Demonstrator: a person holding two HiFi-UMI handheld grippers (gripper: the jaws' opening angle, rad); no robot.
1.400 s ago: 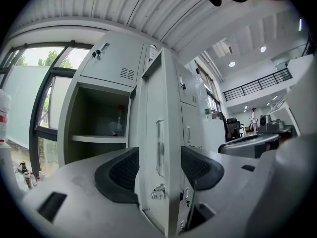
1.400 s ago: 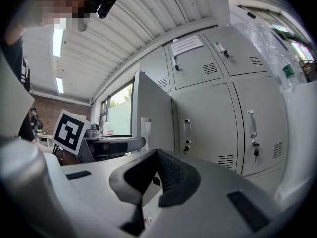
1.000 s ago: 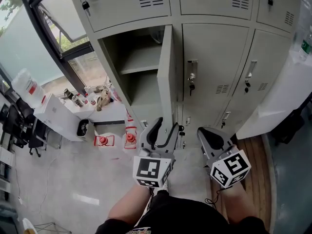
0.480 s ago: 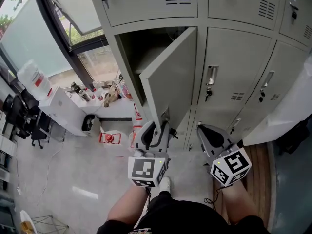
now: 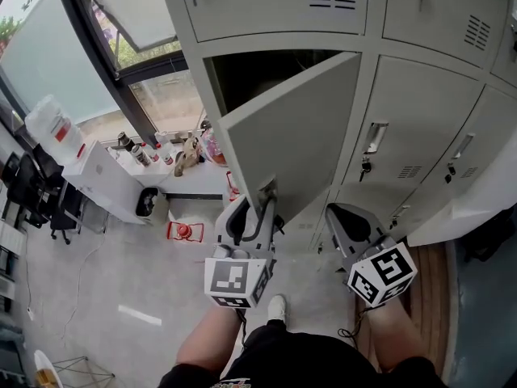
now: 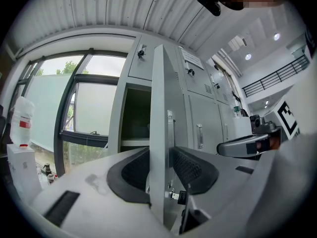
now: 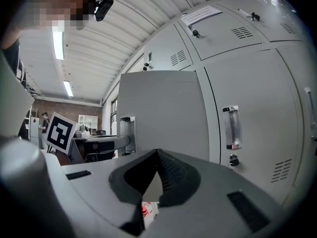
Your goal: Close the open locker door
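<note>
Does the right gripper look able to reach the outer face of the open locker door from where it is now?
Probably yes. The right gripper points at the open locker door. The door's outer face fills the right gripper view just ahead of the jaws, and nothing stands between them.

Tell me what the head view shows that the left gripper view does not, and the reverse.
Only the head view shows the pale grey floor, the red objects lying on it and the person's white shoe. Only the left gripper view shows the ribbed white ceiling and a black railing high on the right. Both show the grey metal locker door, half open, its free edge held in the left gripper, whose jaws have just opened a little, and the right gripper beside it.
</note>
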